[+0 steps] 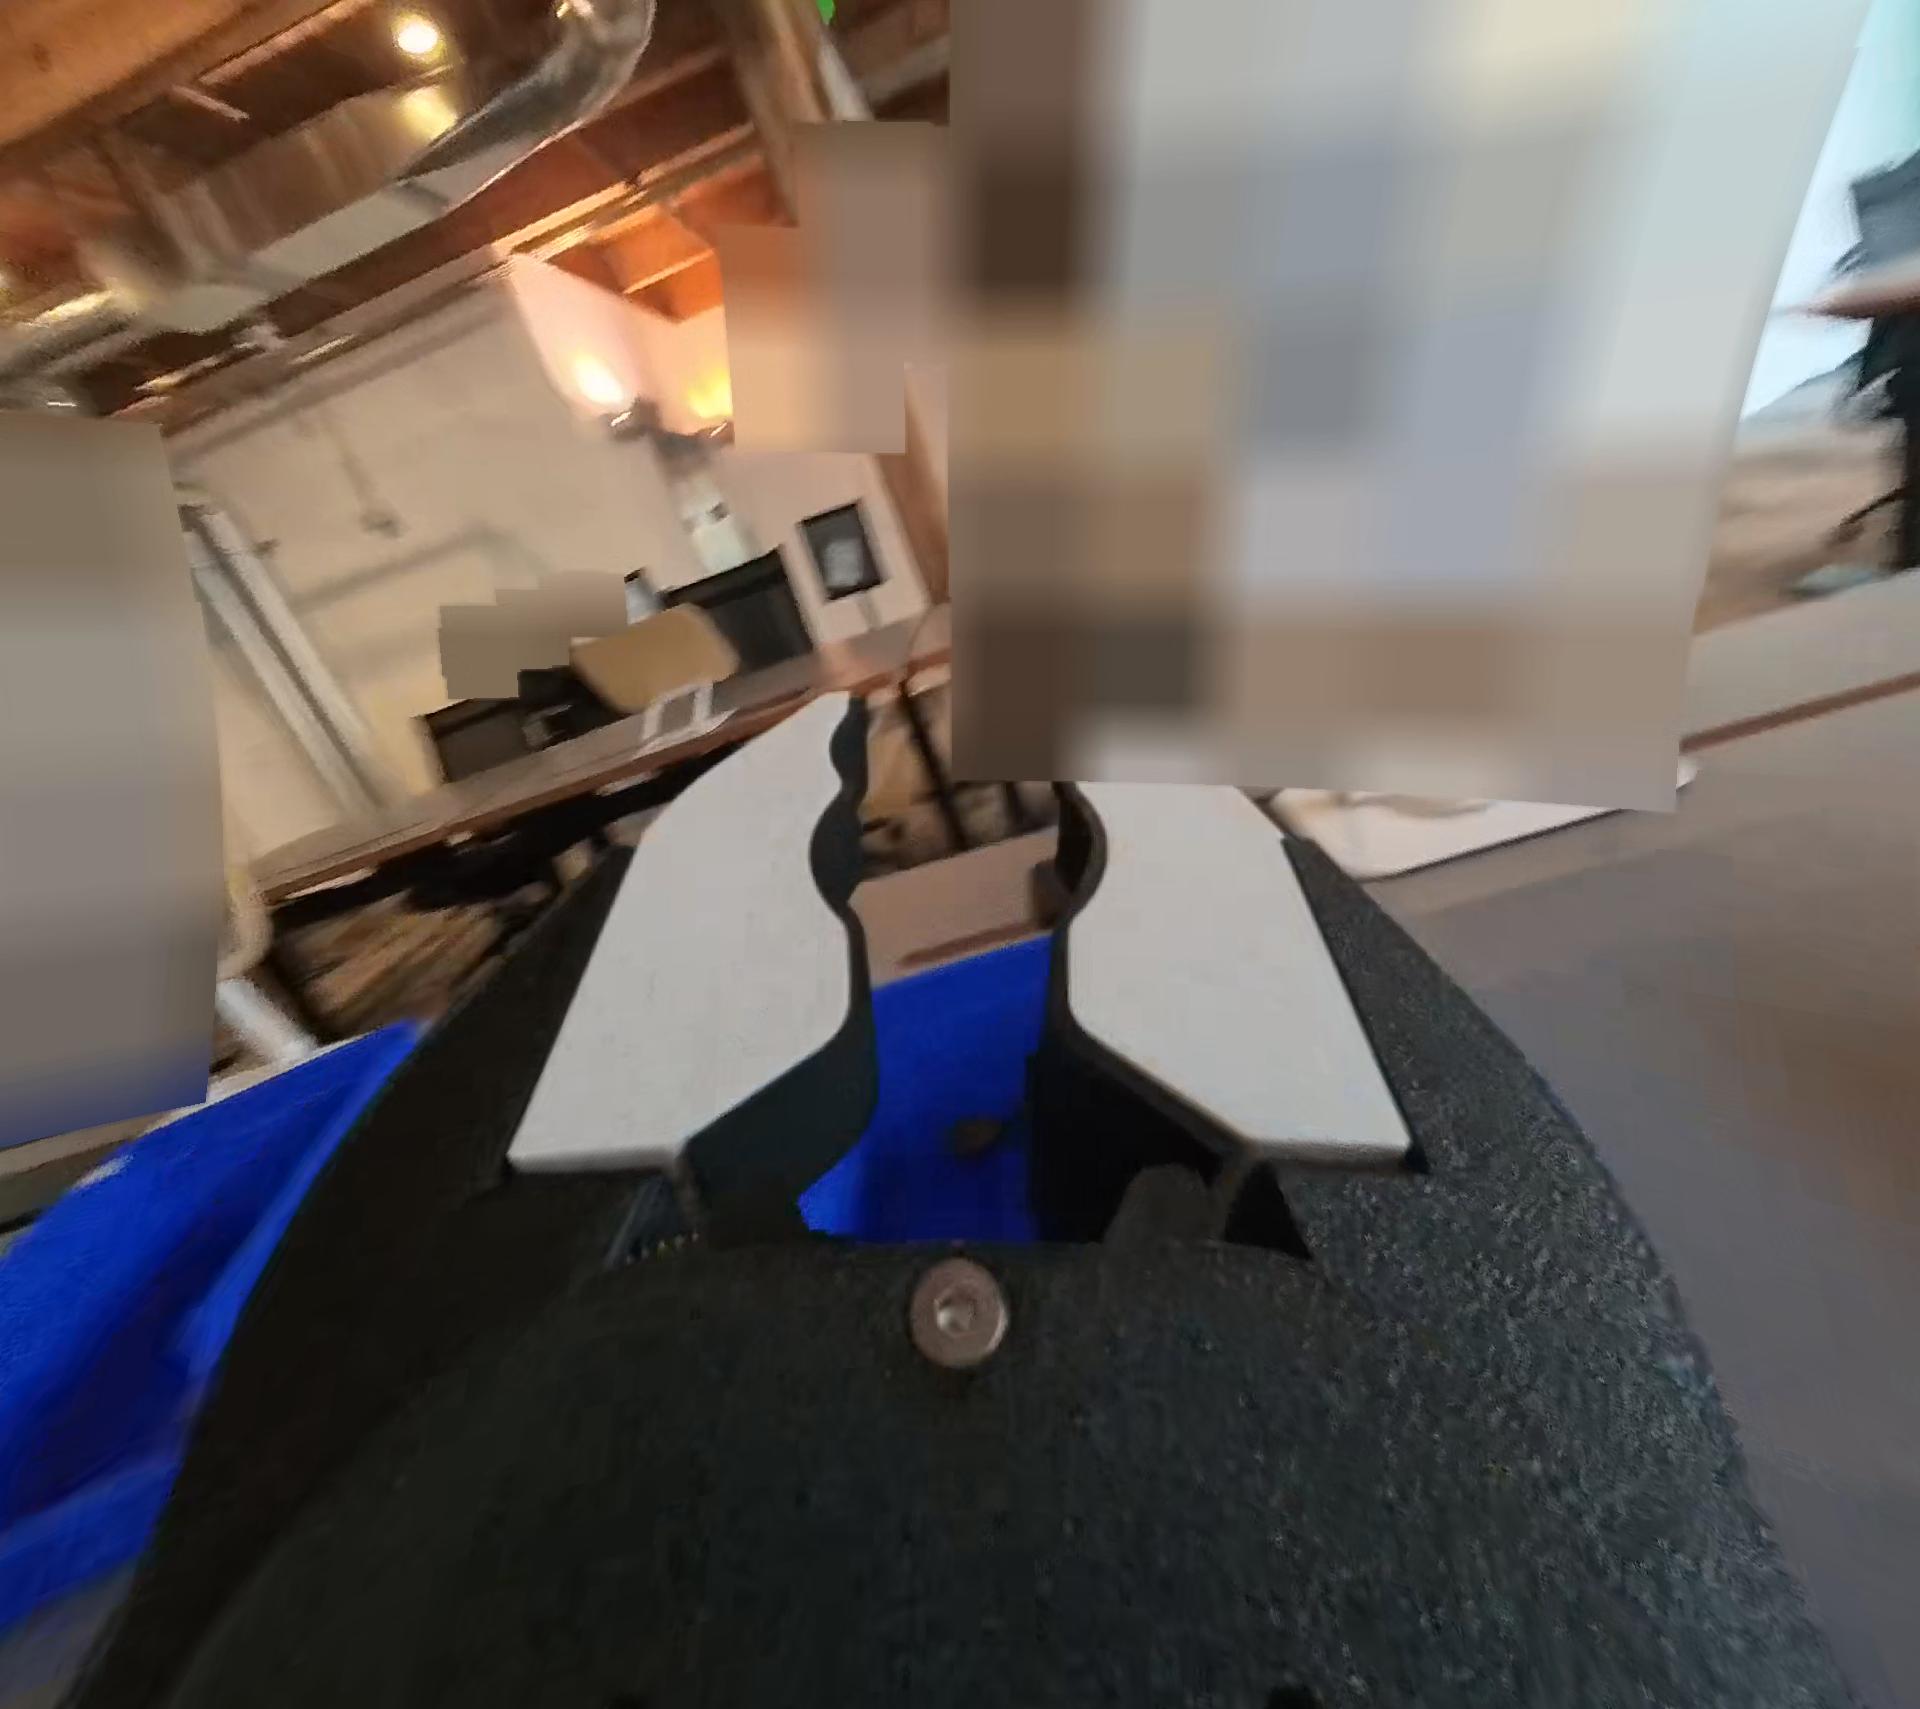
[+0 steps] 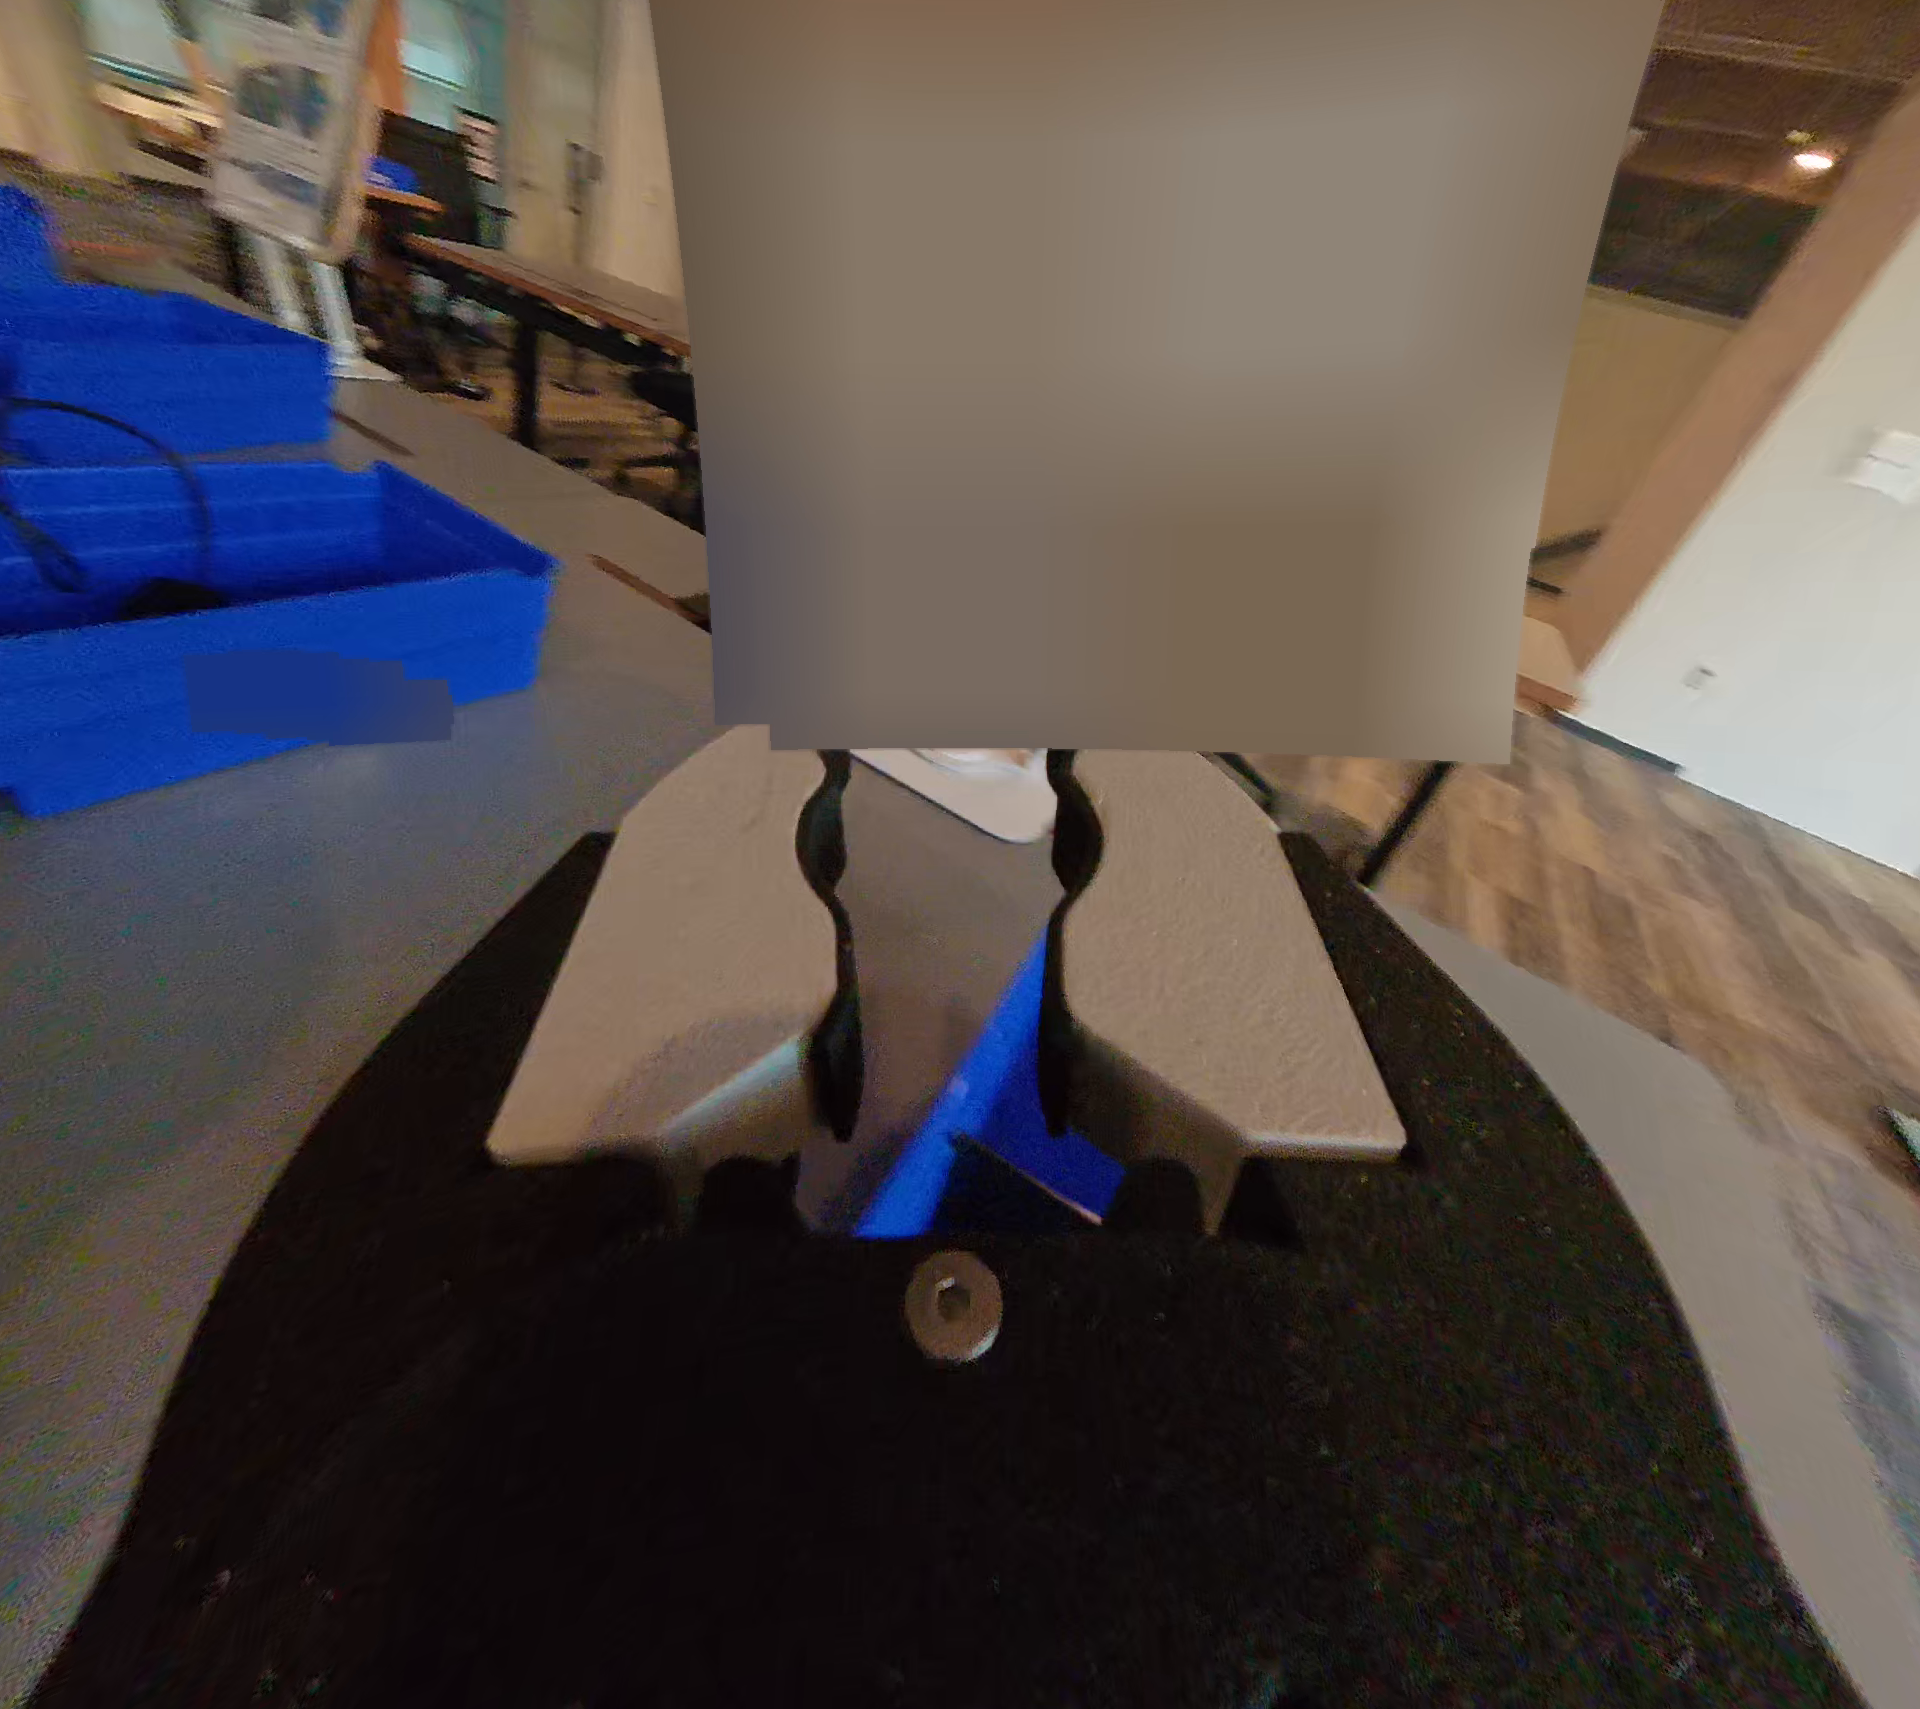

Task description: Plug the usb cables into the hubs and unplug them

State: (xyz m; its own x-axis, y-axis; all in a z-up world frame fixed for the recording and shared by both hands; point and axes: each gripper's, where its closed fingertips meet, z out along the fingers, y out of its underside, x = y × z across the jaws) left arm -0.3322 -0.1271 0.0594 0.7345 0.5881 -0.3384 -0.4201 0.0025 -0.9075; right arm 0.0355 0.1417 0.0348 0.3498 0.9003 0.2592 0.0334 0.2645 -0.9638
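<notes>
Both grippers stand apart-jawed and empty: left gripper (image 1: 951, 786), right gripper (image 2: 945, 786). A black cable (image 2: 125, 475) lies in a blue bin (image 2: 312, 610) on the grey desk (image 2: 260, 880). No legible writing; hubs not discernible.

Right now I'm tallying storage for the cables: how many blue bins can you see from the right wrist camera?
3: a near blue bin at left holding a black cable, another blue bin behind it, and a blue bin edge showing between the right gripper fingers. More may be hidden.
</notes>
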